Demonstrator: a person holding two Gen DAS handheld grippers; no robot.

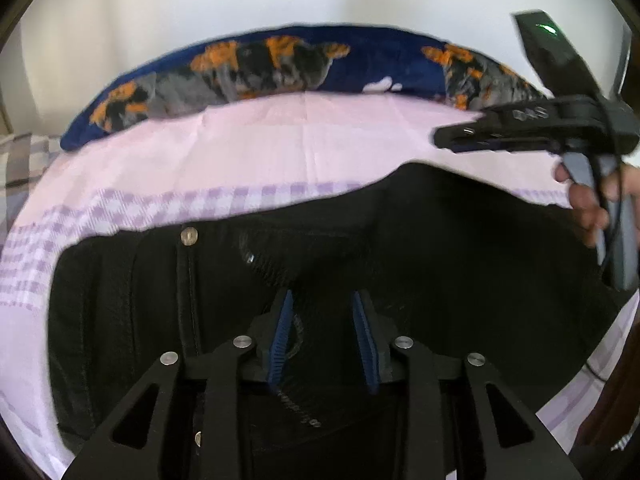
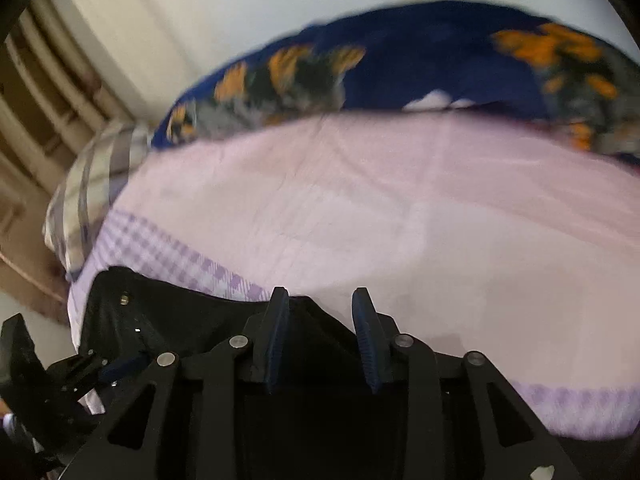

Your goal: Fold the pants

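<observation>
A pair of black denim pants (image 1: 360,240) lies on a bed covered by a pale pink sheet (image 1: 280,140) with a band of lilac-and-white check along its near part. In the left wrist view the waistband end faces the camera: a round metal button (image 1: 189,236) sits at the top of the fly seam, and a second small metal stud (image 1: 198,437) shows lower down on the same seam. The cloth bulges upward in a dark hump toward the right.

The left tongs (image 1: 324,300), black with ribbed blue pads, point steeply down over the pants. They stand spread apart, with black cloth seen in the gap, and the pads do not press on it.

The right tongs (image 2: 320,298), of the same make, hover at the far edge of the pants where the black cloth meets the pink sheet. They too are spread, with nothing pinched between the pads. In the left wrist view this same tool shows at the upper right, its grey handle held by a person's hand (image 1: 588,200).

Beyond the sheet lies a dark blue plush blanket (image 1: 380,56) with orange and grey patches, and at the far left a grey-and-white plaid pillow (image 2: 92,184). The right wrist view is blurred.
</observation>
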